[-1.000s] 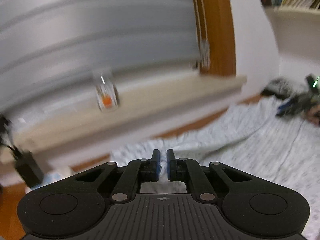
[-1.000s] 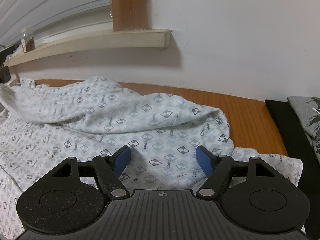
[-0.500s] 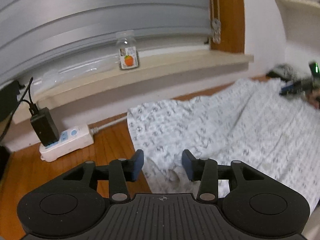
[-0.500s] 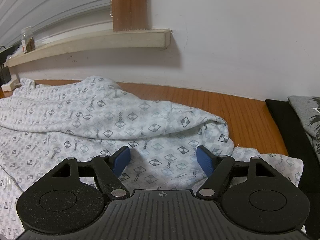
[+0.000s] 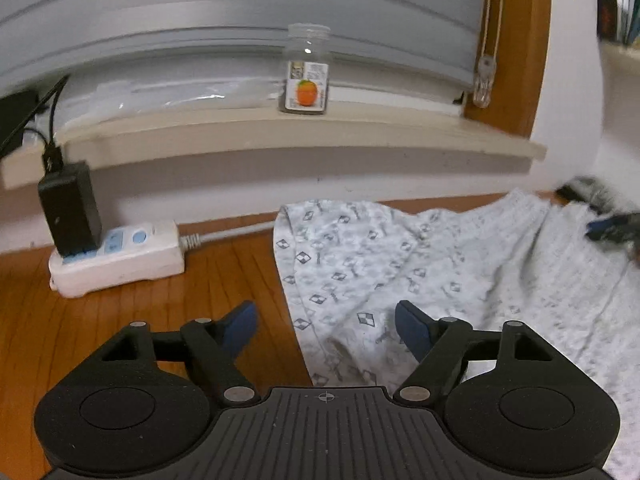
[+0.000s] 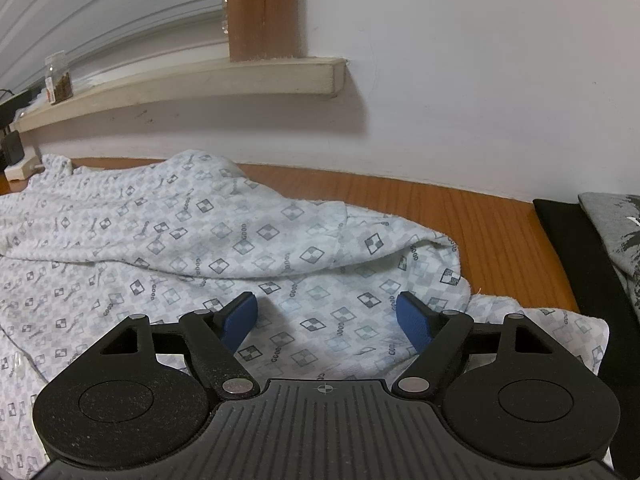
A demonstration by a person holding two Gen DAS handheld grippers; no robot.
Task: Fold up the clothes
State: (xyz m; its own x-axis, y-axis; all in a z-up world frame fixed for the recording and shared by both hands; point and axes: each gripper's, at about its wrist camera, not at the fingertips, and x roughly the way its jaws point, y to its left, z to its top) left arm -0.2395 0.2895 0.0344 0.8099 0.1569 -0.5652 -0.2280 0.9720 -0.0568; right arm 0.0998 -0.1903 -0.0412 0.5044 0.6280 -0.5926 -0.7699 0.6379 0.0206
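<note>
A white garment with a grey diamond print [image 5: 420, 264] lies spread on the wooden floor, one layer folded over another [image 6: 224, 236]. My left gripper [image 5: 326, 326] hovers over the garment's left edge, its jaws opening, and the blue pads press on nothing. The cloth lies loose below them. My right gripper [image 6: 328, 322] stands over the garment's right end with its jaws opening a little, wide apart, cloth beneath but not pinched. In the left wrist view the right gripper shows as a dark blur [image 5: 612, 228] at the far right.
A white power strip [image 5: 120, 256] with a black adapter [image 5: 70, 210] sits on the floor left of the garment. A small jar [image 5: 307, 74] stands on the window sill [image 5: 280, 136]. Dark and grey folded clothes [image 6: 592, 256] lie to the right. The wall runs close behind.
My left gripper, shut on the cloth a second ago, has opened wide and let it drop flat. It has moved down and to the left edge. The raised fold in the right wrist view has settled.
</note>
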